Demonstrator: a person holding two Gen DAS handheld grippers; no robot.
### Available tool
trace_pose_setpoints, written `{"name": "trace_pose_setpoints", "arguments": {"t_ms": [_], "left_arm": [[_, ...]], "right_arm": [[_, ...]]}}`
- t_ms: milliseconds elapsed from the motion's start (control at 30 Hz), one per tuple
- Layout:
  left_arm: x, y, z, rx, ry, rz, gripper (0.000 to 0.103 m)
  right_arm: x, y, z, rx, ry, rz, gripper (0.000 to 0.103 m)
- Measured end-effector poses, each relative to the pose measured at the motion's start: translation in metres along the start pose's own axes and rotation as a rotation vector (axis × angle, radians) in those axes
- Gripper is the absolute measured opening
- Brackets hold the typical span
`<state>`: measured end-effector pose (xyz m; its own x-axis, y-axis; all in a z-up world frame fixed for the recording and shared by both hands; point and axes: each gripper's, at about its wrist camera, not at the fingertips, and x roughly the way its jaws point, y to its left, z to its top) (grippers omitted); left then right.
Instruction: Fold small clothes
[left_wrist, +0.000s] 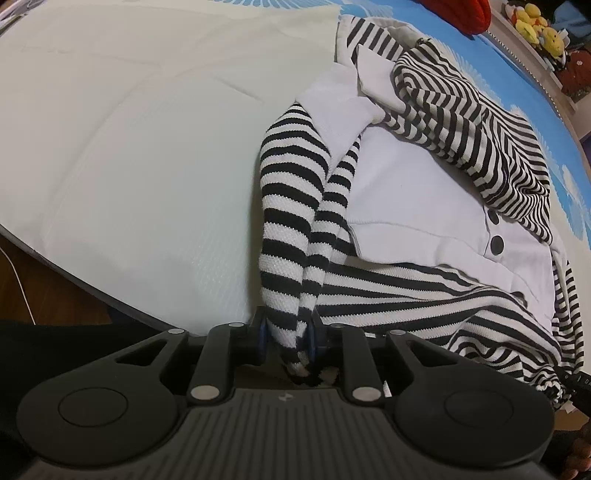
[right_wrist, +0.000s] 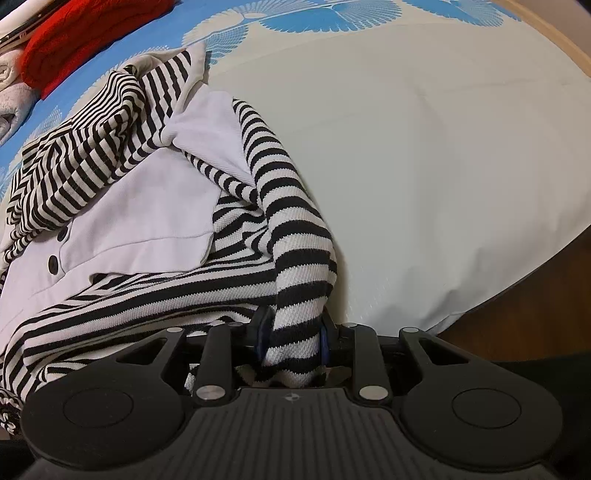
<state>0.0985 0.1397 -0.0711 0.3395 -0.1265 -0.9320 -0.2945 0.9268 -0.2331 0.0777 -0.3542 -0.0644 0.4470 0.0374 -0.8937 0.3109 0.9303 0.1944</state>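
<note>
Nearest in the left wrist view, the left gripper (left_wrist: 286, 341) points steeply down with its jaws drawn close on a striped sleeve (left_wrist: 284, 206), whose bunched black-and-white knit fills the narrow gap between the blue pads and hangs a little past them toward the camera; the pads seem to press the cloth on both sides. In the right wrist view the right gripper (right_wrist: 293, 341) stands the same way, jaws narrowly parted and closed on the other striped sleeve (right_wrist: 299, 240), the cuff end pinched between its blue pads. Each sleeve rises taut from its gripper to the body of the small striped garment (left_wrist: 424, 288), which lies crumpled on the bed near its front edge. On top of the stripes sits a white panel (left_wrist: 417, 192) with two dark buttons (left_wrist: 496, 243) along one side, and above that a striped hood or collar part is folded loosely over it. Beside the garment spreads the pale sheet (left_wrist: 129, 147), bare and slightly creased. Farther back the bedcover turns blue with white fan patterns (right_wrist: 332, 14), and at the far edge lies a red knitted item (right_wrist: 92, 29), with yellow plush toys (left_wrist: 535, 26) on a shelf beyond
</note>
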Motion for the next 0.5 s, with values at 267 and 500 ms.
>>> {"name": "trace_pose_setpoints", "arguments": {"t_ms": [267, 500], "left_arm": [[0.001, -0.0011, 0.0002, 0.005, 0.001, 0.0, 0.022], [0.0015, -0.0045, -0.0015, 0.024, 0.01, 0.001, 0.023]], "right_arm": [[0.0001, 0.0006, 0.0001, -0.006, 0.001, -0.003, 0.028], [0.0005, 0.0009, 0.0, -0.012, 0.001, -0.005, 0.028]]}}
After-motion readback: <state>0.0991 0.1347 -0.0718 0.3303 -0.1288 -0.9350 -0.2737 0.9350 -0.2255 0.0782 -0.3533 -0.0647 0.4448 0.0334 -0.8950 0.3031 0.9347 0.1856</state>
